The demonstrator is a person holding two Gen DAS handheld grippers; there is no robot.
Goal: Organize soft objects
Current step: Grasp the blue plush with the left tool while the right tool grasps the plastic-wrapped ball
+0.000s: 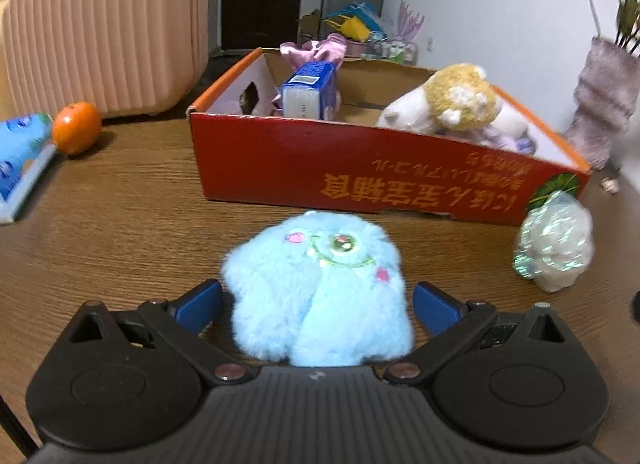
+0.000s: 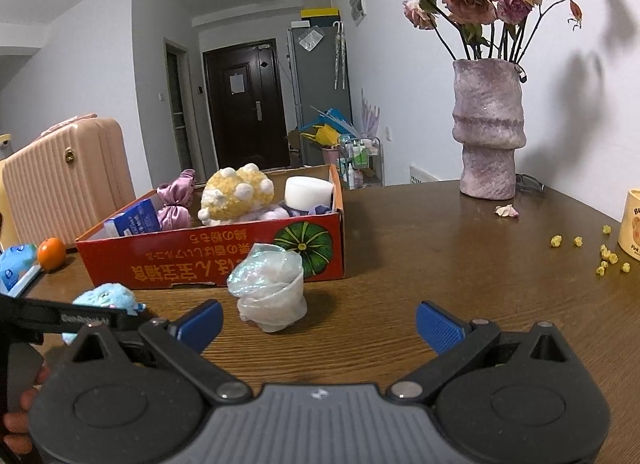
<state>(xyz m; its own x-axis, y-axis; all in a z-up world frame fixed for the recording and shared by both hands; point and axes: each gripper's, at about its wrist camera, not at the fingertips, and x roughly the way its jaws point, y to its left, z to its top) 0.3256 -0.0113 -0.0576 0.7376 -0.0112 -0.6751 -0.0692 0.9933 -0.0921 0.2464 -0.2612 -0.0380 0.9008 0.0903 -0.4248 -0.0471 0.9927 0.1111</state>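
My left gripper (image 1: 316, 306) wide open around the blue plush (image 1: 320, 288), red box (image 1: 360, 167) just beyond, my right gripper (image 2: 318, 322) open and empty, iridescent bundle (image 2: 270, 290) ahead, orange (image 1: 76, 127) near the table's left edge.

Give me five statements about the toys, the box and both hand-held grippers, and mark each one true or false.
1. The blue plush toy lies between the open fingers of the left hand-held gripper. True.
2. The red cardboard box is empty. False: it holds a yellow plush, a pink bow and other items.
3. The right hand-held gripper is shut on the iridescent wrapped bundle. False: it is open, with the bundle ahead of it on the table.
4. An orange sits on the table outside the box. True.
5. The vase lies tipped over. False: it stands upright.
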